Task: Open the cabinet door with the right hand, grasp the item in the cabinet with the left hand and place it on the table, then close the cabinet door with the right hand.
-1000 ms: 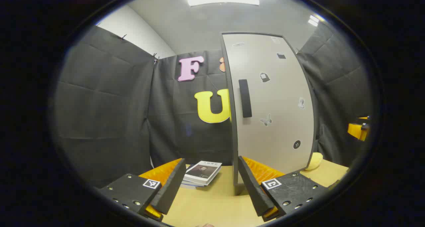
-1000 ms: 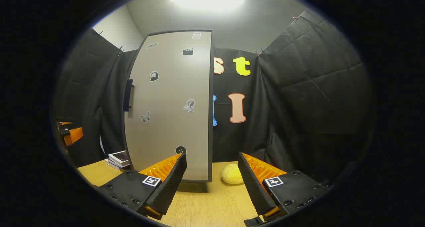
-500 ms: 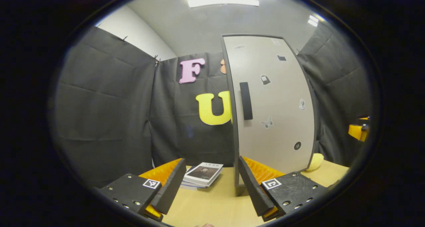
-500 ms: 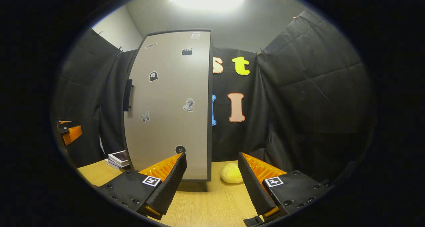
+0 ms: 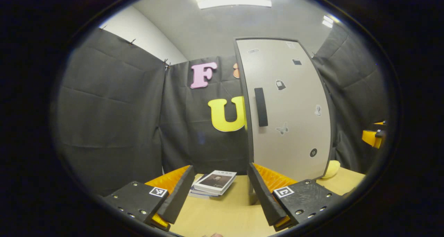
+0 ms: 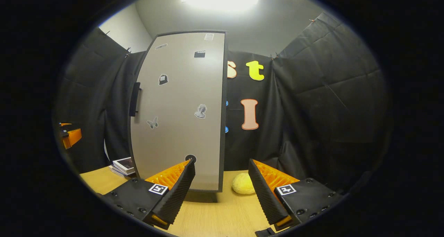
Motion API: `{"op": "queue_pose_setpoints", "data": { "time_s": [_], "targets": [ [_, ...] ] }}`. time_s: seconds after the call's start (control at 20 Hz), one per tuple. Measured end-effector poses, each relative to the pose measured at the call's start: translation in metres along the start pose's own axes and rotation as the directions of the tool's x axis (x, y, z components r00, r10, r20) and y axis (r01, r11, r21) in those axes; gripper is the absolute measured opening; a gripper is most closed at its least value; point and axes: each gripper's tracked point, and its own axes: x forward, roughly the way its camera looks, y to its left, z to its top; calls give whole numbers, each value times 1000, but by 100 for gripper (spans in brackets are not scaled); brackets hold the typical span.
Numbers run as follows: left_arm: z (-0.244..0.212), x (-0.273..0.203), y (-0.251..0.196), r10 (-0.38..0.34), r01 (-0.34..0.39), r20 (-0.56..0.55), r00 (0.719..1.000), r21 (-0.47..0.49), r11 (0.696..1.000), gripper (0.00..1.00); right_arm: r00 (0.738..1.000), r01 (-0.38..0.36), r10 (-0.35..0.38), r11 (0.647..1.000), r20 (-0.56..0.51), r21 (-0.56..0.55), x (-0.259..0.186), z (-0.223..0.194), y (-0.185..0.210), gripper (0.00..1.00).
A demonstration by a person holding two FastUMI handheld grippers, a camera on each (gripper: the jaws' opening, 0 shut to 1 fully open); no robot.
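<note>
The right hand-held gripper (image 6: 221, 192), fingers apart and empty, is facing the closed cabinet door (image 6: 180, 112) left of centre. Its upright dark handle (image 6: 134, 99) is sitting up and left at the door's far edge. The left hand-held gripper (image 5: 219, 192) is gaping too, over the tabletop (image 5: 222, 212).

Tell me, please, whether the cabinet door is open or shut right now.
Shut: the cabinet door lies flat across the front, no interior visible, handle untouched by either gripper.
</note>
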Motion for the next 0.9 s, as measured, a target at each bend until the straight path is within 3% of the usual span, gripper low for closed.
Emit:
{"op": "queue_pose_setpoints", "data": {
  "time_s": [0.3,0.9],
  "targets": [
    [-2,-12,25,42,-42,1,999,14,999,95,998,-52,52,999,19,-3,28,32,36,98],
    [-24,-34,109,174,-173,-32,984,26,985,92,968,-219,216,976,125,7,95,120,155,98]
  ]
}}
